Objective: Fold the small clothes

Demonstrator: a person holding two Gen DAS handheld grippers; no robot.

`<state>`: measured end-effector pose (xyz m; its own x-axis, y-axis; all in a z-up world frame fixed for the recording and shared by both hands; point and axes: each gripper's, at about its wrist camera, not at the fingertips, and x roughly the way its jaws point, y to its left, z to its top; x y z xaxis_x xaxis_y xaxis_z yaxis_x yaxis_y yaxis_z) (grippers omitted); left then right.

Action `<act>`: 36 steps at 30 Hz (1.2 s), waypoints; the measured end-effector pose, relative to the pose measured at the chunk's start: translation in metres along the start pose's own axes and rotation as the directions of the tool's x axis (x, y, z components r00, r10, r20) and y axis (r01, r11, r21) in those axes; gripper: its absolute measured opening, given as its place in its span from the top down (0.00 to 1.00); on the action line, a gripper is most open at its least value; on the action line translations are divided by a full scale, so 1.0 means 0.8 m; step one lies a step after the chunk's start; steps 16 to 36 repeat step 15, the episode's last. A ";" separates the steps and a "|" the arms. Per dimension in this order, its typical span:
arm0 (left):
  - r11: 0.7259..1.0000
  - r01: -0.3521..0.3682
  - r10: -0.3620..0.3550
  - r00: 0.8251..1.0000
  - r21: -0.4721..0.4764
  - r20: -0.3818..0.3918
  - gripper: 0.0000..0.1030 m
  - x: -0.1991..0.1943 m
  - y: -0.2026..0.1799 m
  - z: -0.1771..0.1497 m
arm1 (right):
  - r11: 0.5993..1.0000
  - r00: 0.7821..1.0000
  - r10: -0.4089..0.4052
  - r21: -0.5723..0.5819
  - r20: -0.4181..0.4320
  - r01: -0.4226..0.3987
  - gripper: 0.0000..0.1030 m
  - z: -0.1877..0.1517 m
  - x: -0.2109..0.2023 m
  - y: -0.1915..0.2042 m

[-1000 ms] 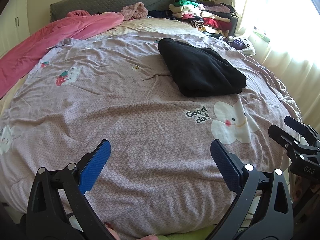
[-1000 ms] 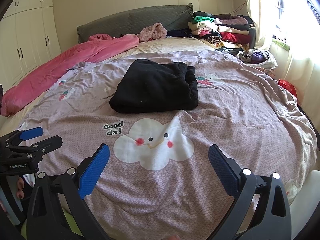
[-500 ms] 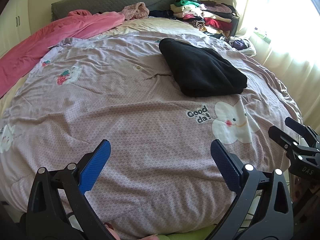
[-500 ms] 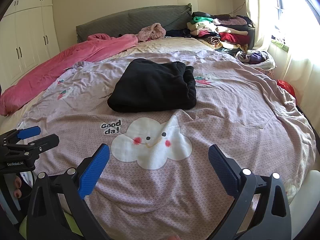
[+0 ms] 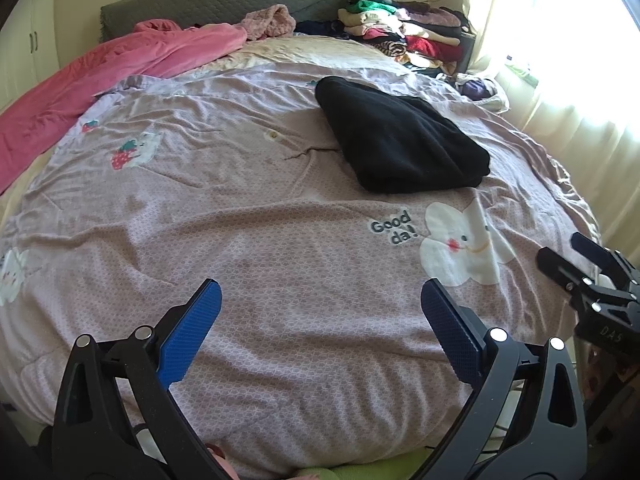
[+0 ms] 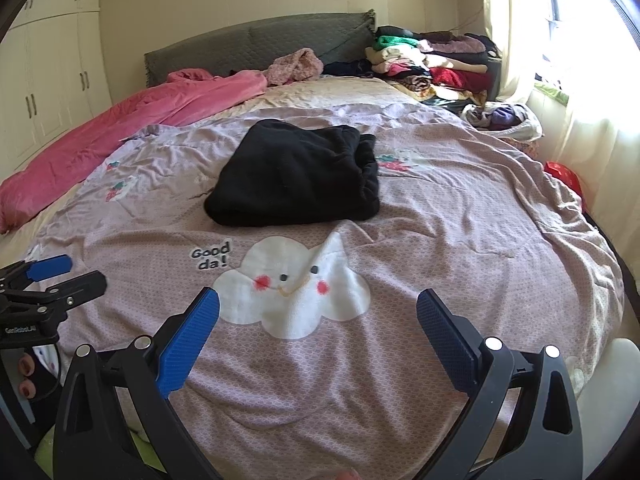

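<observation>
A folded black garment [image 5: 400, 140] lies on the lilac bedspread [image 5: 260, 240], far from both grippers; it also shows in the right wrist view [image 6: 296, 176]. My left gripper [image 5: 320, 300] is open and empty, held above the near edge of the bed. My right gripper [image 6: 318, 308] is open and empty, above the white cloud print [image 6: 292, 288]. The right gripper shows at the right edge of the left wrist view [image 5: 576, 264], and the left gripper shows at the left edge of the right wrist view [image 6: 60, 276].
A pink blanket [image 6: 132, 128] lies along the left side of the bed. A stack of folded clothes [image 6: 432, 64] stands at the back right by the grey headboard [image 6: 256, 44]. A basket of clothes [image 6: 504, 120] sits beside the bright window. White wardrobes [image 6: 48, 80] line the left wall.
Both grippers have drawn back and lifted slightly from the bed, so the black garment looks a little further off. Both stay open and empty.
</observation>
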<state>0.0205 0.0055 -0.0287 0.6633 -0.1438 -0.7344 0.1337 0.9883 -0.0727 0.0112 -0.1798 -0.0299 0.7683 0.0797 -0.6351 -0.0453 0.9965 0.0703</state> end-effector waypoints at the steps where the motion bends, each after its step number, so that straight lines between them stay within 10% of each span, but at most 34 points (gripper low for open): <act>1: 1.000 -0.016 0.016 1.000 -0.002 -0.010 0.09 0.002 0.001 0.000 | 1.000 1.000 -0.013 0.009 0.001 0.013 0.04 0.000 -0.001 -0.004; 10: 0.966 -0.083 0.079 0.997 -0.245 -0.028 0.09 -0.007 0.135 0.037 | 0.927 0.952 -0.305 0.236 0.016 0.292 0.04 -0.026 -0.033 -0.139; 13: 0.897 -0.213 0.206 0.977 -0.387 -0.060 0.09 -0.015 0.269 0.063 | 0.836 0.901 -0.429 0.349 -0.068 0.424 0.04 -0.055 -0.040 -0.237; 15: 0.829 -0.344 0.340 0.936 -0.441 -0.092 0.09 -0.025 0.355 0.075 | 0.723 0.822 -0.550 0.408 -0.150 0.558 0.04 -0.084 -0.044 -0.315; 36: 0.829 -0.344 0.340 0.936 -0.441 -0.092 0.09 -0.025 0.355 0.075 | 0.723 0.822 -0.550 0.408 -0.150 0.558 0.04 -0.084 -0.044 -0.315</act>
